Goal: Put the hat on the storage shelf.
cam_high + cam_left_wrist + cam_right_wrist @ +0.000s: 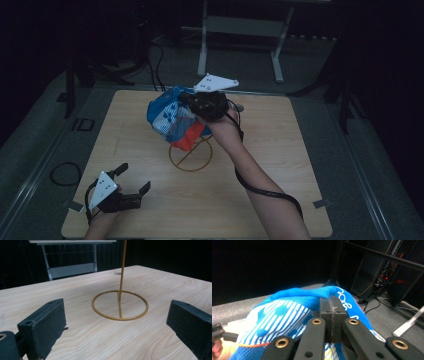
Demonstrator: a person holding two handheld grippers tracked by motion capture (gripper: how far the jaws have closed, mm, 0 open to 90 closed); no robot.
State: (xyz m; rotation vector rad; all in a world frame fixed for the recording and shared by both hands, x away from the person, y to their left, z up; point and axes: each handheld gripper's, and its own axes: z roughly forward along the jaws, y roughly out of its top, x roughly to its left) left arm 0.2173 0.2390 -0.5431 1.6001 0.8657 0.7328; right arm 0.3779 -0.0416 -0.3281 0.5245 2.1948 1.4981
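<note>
Black jaws of the right gripper [332, 315] are pinched tight on the blue-white-orange fabric bag [172, 120], held up in the air over the gold wire stand with its ring base and upright rod [191, 154]. Left gripper [131, 182] rests low at the near-left of the light wooden desk [280, 165], jaws spread wide, holding nothing, facing the stand [120, 305]. My read: pickup done, bag carried to the stand; hanging it on the rod's top and letting go are left. Can't tell whether the fabric touches the rod yet.
</note>
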